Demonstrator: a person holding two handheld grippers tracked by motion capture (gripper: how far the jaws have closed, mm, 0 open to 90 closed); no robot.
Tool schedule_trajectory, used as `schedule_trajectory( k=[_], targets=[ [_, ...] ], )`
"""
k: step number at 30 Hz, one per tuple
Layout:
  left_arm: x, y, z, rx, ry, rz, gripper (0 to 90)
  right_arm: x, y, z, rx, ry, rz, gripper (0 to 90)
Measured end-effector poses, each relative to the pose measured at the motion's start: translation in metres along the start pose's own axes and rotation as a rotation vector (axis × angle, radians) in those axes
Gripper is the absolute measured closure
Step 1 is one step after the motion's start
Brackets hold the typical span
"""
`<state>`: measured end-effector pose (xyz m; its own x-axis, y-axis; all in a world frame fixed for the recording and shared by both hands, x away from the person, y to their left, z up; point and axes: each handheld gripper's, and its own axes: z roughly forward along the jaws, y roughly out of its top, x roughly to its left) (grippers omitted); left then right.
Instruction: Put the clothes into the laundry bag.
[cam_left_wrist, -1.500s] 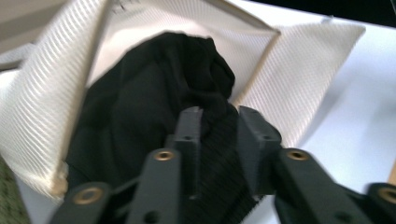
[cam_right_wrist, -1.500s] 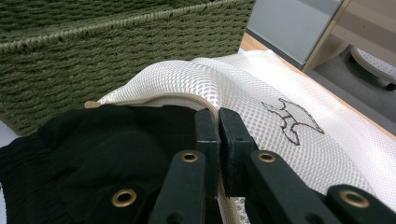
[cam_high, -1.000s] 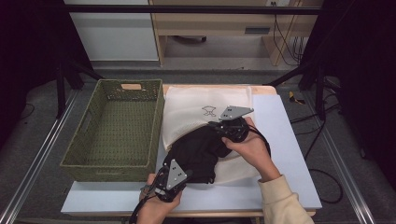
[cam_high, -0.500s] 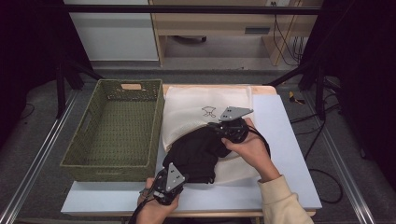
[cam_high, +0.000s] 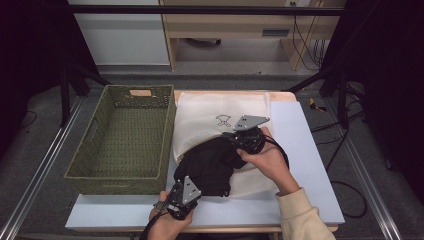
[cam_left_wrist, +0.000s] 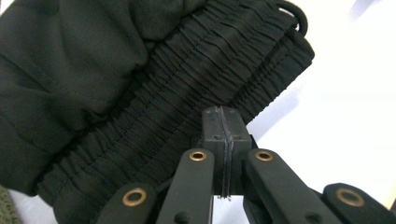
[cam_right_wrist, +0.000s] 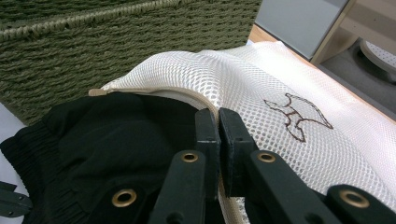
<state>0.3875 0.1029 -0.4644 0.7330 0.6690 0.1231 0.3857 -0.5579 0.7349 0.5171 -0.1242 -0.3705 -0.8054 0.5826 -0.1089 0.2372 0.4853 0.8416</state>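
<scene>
A black garment (cam_high: 210, 165) with a gathered elastic waistband (cam_left_wrist: 196, 70) lies half inside the mouth of a white mesh bag (cam_high: 220, 110) printed with a small bird outline. My right gripper (cam_high: 229, 138) is shut on the bag's beige opening edge (cam_right_wrist: 140, 91) and holds it raised over the black cloth (cam_right_wrist: 116, 130); its jaws (cam_right_wrist: 218, 114) meet at that rim. My left gripper (cam_high: 192, 182) sits at the garment's near end, its jaws (cam_left_wrist: 222, 114) pressed together on the edge of the waistband.
A green woven basket (cam_high: 115, 182) stands left of the bag, its wall close behind the bag (cam_right_wrist: 116, 46). The pale blue table top (cam_high: 305, 160) is bare to the right. A hand holds each gripper; a cable trails from each.
The left gripper has shifted slightly toward the table's near edge with the garment's end. The right gripper and the bag's edge have stayed put.
</scene>
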Motion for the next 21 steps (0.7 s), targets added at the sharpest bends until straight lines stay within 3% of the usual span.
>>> schedule_trajectory(
  k=[21],
  targets=[
    [0.004,0.009,0.017,0.009,0.014,0.01,90.0,0.005,0.0,0.004,0.025,0.012,-0.024,87.4]
  ],
)
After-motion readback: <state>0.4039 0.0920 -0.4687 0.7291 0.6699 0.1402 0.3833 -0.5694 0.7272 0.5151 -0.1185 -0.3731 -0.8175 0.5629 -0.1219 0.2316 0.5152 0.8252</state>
